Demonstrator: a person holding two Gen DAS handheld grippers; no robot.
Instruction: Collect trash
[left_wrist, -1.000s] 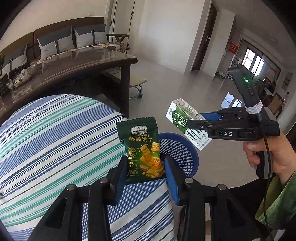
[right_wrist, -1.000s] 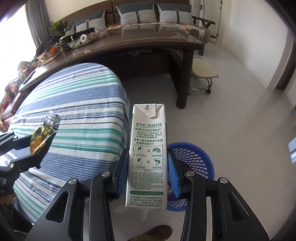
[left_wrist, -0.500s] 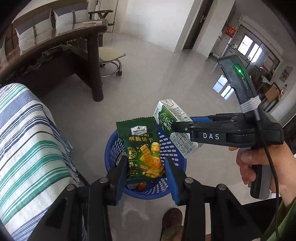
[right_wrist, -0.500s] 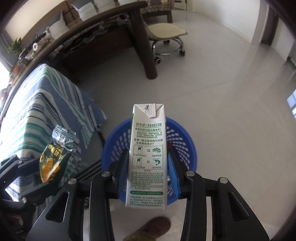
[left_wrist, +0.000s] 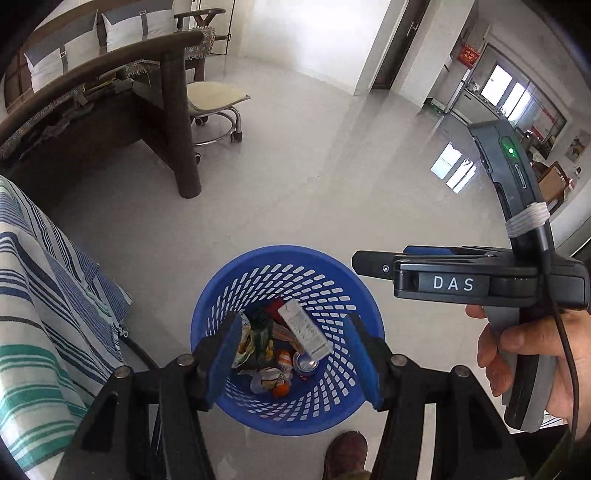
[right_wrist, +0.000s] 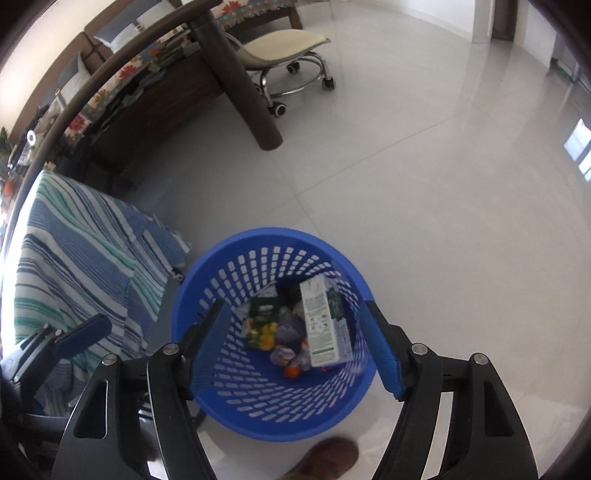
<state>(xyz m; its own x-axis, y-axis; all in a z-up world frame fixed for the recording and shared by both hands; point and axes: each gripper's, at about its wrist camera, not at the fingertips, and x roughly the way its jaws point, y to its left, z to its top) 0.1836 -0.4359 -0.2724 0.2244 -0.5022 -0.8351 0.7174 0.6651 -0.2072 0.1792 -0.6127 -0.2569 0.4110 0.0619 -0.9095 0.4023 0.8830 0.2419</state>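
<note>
A blue perforated waste basket (left_wrist: 236, 280) (right_wrist: 221, 258) stands on the pale floor, directly below both grippers. Inside it lie the white and green milk carton (left_wrist: 304, 330) (right_wrist: 319, 325), the green biscuit packet (left_wrist: 258, 338) (right_wrist: 262, 321) and other wrappers. My left gripper (left_wrist: 291, 354) hangs over the basket, its jaws opening, nothing between its blue pads. My right gripper (right_wrist: 295, 343) is likewise above the basket, jaws opening wide and empty; in the left wrist view the right gripper (left_wrist: 373, 264) shows side-on at the right, held by a hand (left_wrist: 524, 354).
A table draped in a striped blue and green cloth (left_wrist: 40, 295) (right_wrist: 81, 258) stands left of the basket. A dark wooden desk leg (left_wrist: 181, 122) and a wheeled stool (left_wrist: 214, 107) stand beyond. A shoe (left_wrist: 345, 454) is on the floor just in front of the basket.
Both grippers have sunk over the basket and opened. The biscuit packet has left the left gripper and the milk carton the right one; both now lie in the basket.
</note>
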